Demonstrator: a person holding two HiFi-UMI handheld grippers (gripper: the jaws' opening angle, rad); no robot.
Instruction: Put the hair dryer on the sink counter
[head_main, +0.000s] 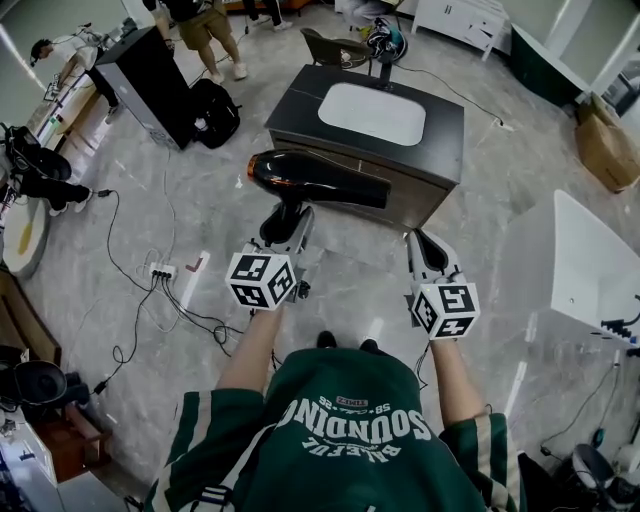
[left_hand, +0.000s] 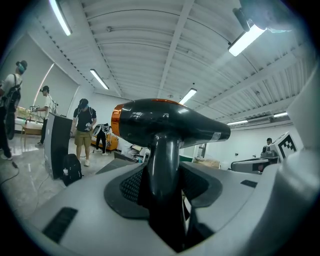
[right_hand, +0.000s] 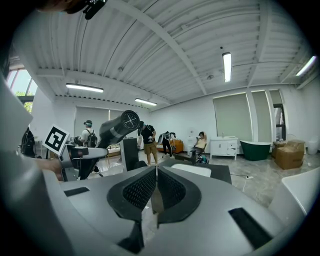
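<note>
Two jaws of the left gripper (head_main: 288, 225) are clamped on the handle (left_hand: 164, 165) of the hair dryer (head_main: 315, 180), pads pressing its sides. The handle stands about upright between them and the body sits on top, above the jaws. Right gripper (head_main: 422, 245): jaws together, nothing between them, held beside the left one and apart from the dryer.

The dryer is in the air in front of the person, not set down. Its long axis runs crosswise to the way the left jaws point. The orange-ringed rear end (head_main: 251, 168) lies to the person's left and the nozzle (head_main: 380, 192) points to the person's right, out over the right gripper's side.

The sink desk (head_main: 295, 105) lies straight ahead past the dryer, with the white basin (head_main: 372, 112) in the middle of its dark top. The dryer's axis looks roughly parallel to the desk's near edge.

My read is that the dryer has not reached the desk top, so the move needed is forward and then down. The left hand does the carrying. The bare dark strip left of the basin looks like the nearest landing spot.
</note>
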